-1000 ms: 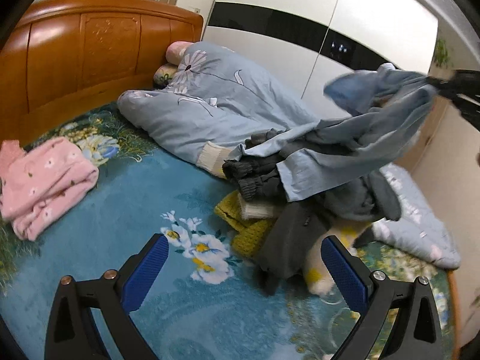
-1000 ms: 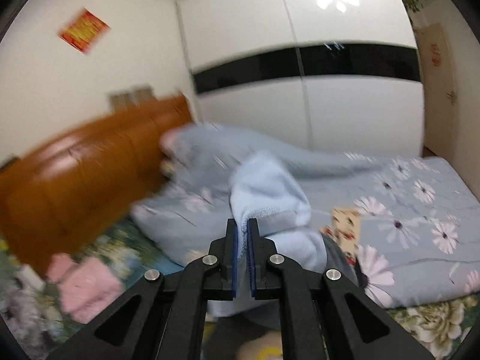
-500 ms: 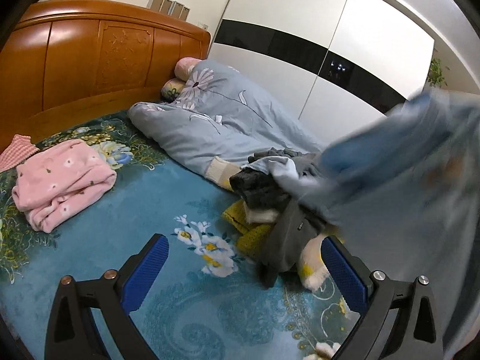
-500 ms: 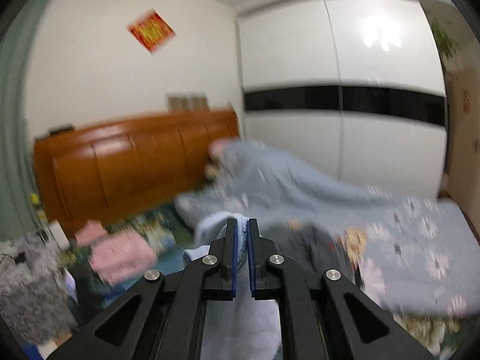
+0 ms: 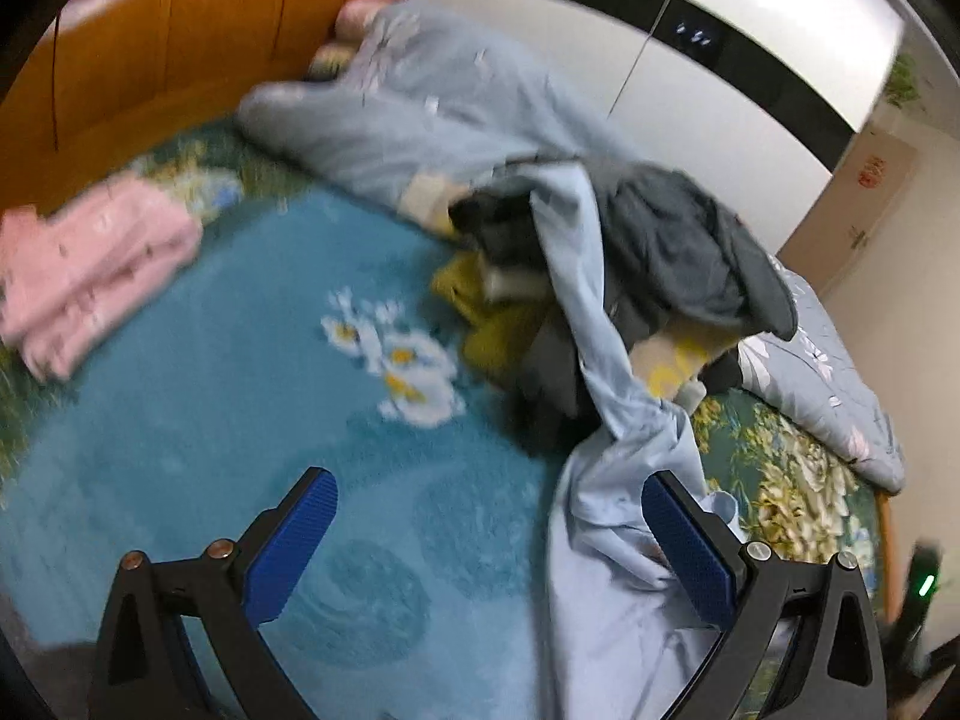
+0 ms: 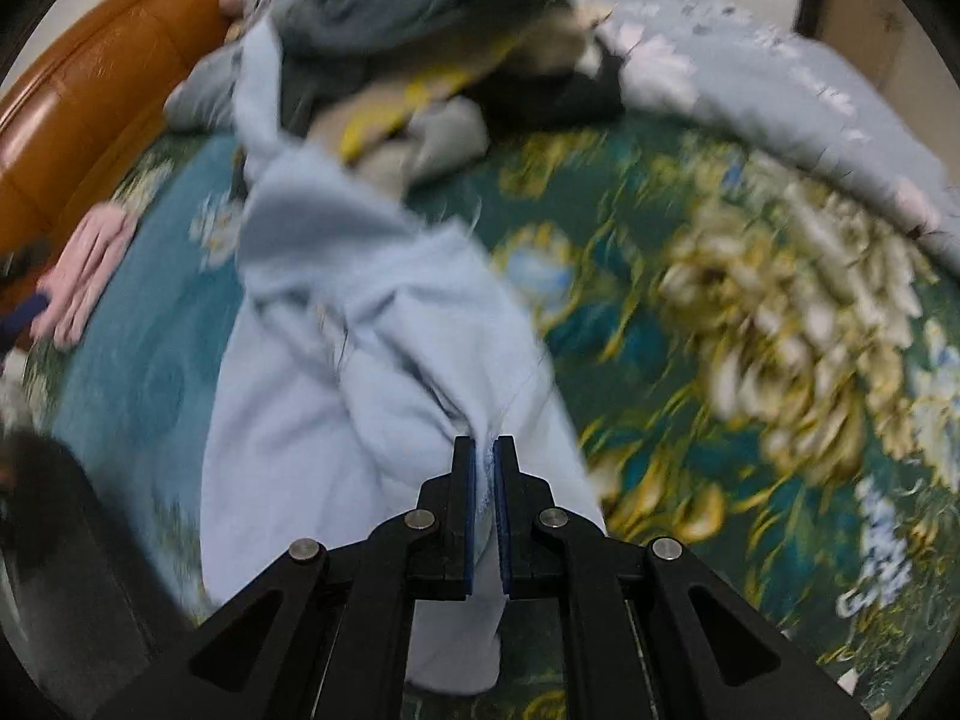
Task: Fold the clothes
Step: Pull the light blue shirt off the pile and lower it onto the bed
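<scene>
A light blue garment (image 6: 336, 372) trails from the clothes pile down across the bedspread, and my right gripper (image 6: 485, 450) is shut on a fold of it near the bed's front. In the left wrist view the same light blue garment (image 5: 606, 516) lies bunched just behind my right-hand fingertip. My left gripper (image 5: 489, 516) hangs open above the teal bedspread (image 5: 210, 432) with nothing between its pads. The pile of dark grey, yellow and beige clothes (image 5: 654, 252) sits behind the garment.
Folded pink clothes (image 5: 90, 264) lie at the left by the wooden headboard (image 5: 180, 48). A pale blue floral duvet (image 5: 432, 114) is heaped at the back and along the right side (image 6: 780, 96). White wardrobe doors (image 5: 720, 72) stand beyond the bed.
The right gripper has swung down from high in the air to the bed, dragging the light blue garment off the pile. The left gripper has dipped lower toward the bedspread, still open.
</scene>
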Demonstrator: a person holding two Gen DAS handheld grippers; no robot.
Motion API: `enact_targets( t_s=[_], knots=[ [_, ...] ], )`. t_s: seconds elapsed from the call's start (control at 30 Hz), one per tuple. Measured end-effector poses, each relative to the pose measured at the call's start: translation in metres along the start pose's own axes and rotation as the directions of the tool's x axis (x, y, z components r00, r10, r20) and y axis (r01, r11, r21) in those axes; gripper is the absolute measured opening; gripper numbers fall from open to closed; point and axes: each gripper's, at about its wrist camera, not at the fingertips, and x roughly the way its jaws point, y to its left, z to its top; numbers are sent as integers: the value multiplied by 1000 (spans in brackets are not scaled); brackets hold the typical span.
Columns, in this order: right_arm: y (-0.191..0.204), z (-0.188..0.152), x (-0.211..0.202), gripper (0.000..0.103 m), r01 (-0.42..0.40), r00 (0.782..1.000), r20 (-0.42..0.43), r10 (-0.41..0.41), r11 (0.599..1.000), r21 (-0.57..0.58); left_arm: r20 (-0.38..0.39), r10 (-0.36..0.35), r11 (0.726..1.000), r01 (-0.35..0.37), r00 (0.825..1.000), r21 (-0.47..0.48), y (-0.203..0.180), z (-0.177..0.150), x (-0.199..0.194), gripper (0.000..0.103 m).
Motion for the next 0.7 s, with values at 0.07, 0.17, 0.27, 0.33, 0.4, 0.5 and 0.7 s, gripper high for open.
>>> enact_targets(
  t_s=[0.07, 0.17, 0.27, 0.33, 0.4, 0.5, 0.7],
  knots=[
    [-2, -17, 12, 6, -12, 1000, -25, 11, 1000, -25, -30, -4, 1000, 4, 1000, -14, -3, -1, 13, 103],
    [1, -36, 21, 6, -53, 995, -88, 48, 997, -55, -63, -9, 1000, 10, 998, 13, -14, 0, 29, 103],
    [1, -37, 15, 9, -106, 990, -106, 97, 991, -86, -103, -22, 998, 27, 994, 51, -29, 3, 48, 102],
    [-2, -32, 6, 11, -118, 991, -73, 111, 988, -103, -132, -38, 998, 45, 991, 52, -36, 4, 62, 102],
    [-8, -22, -4, 21, -147, 989, -31, 145, 985, -90, -164, -50, 998, 57, 985, 41, -40, 3, 75, 102],
    [-17, -2, -5, 46, -164, 986, 36, 166, 985, -44, -197, -54, 998, 61, 979, 28, -44, -3, 89, 102],
    [-16, 64, 44, 47, -144, 989, 49, 140, 984, 104, -227, -20, 998, 35, 974, 61, -45, -13, 101, 102]
  ],
)
